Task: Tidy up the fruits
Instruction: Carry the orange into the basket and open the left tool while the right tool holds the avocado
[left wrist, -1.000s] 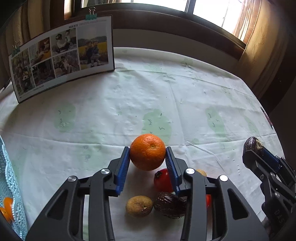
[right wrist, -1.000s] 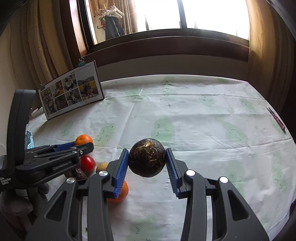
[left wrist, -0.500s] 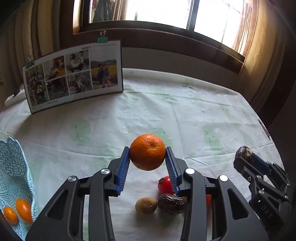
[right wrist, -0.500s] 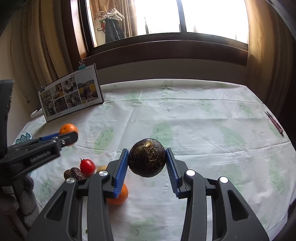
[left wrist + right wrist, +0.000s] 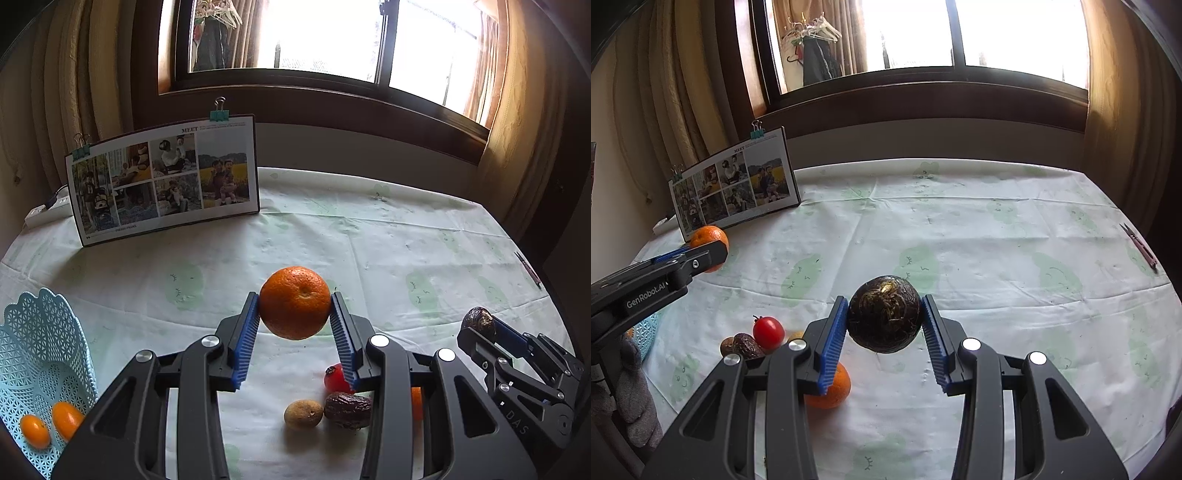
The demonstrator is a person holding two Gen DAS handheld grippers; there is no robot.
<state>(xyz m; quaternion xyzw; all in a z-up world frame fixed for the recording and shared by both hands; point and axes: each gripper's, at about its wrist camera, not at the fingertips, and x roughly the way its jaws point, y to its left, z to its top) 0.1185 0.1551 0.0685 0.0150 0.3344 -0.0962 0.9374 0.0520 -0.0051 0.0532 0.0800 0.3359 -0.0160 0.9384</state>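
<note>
Your left gripper (image 5: 294, 325) clamps an orange (image 5: 294, 302) above the table (image 5: 369, 240); your right gripper (image 5: 884, 328) clamps an avocado (image 5: 884, 314). "GenRobot.AI" marks the left gripper's side, "MEET" heads the photo board (image 5: 164, 179).

We see the right gripper (image 5: 884, 321) clamped on a dark, round avocado (image 5: 884, 313), held above the green-patterned tablecloth (image 5: 979, 229). At the far left, the left gripper (image 5: 705, 247) holds an orange (image 5: 708, 236) in front of the photo board (image 5: 733, 188). Near left on the cloth lie a cherry tomato (image 5: 768, 331), a wrinkled dark fruit (image 5: 746, 345) just beside it, and a second orange (image 5: 833, 389) partly hidden behind our blue finger pad. A pair of small scissors (image 5: 1139, 245) lies at the far right edge.
</note>
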